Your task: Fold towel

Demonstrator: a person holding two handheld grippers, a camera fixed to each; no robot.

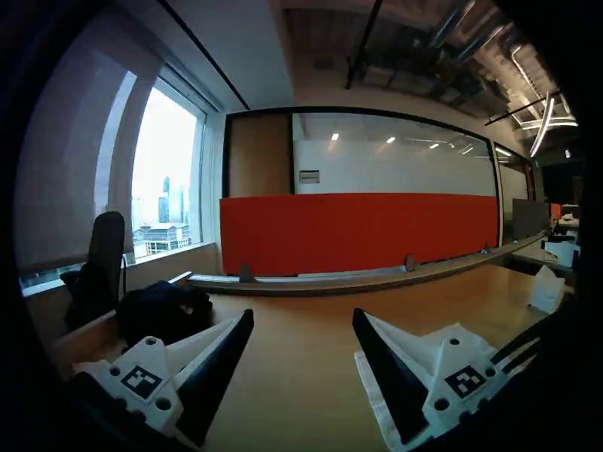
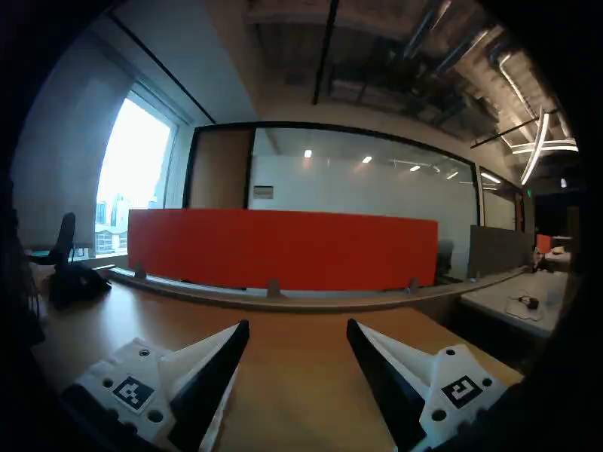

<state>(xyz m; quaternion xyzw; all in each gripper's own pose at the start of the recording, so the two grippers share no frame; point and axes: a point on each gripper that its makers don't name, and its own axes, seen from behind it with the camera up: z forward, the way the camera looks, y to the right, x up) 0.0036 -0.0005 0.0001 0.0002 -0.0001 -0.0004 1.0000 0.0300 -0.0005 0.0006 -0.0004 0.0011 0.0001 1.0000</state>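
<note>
In the left gripper view, the left hand-held gripper (image 1: 301,313) is released: its two black-edged fingers stand wide apart with bare wood between them and nothing in their grasp. It hangs low over a wooden bench (image 1: 301,377). At about 5 o'clock, a strip of white cloth (image 1: 373,407) lies flat on the bench beside and under the finger on that side. It is probably an edge of the towel, though most of it is hidden by the finger. A black bag (image 1: 162,309) sits on the bench at 9 o'clock, with a dark chair (image 1: 102,264) just beyond it by the window (image 1: 162,188). A red divider (image 1: 354,233) runs along the far edge of the bench at 12 o'clock. A small white object (image 1: 546,290) stands at 3 o'clock, too blurred to identify.

In the right gripper view, the right hand-held gripper (image 2: 296,324) is likewise released, its fingers spread over bare bench (image 2: 301,392) and grasping nothing. The red divider (image 2: 283,248) spans the far side, and the black bag (image 2: 71,282) lies at 9 o'clock.
</note>
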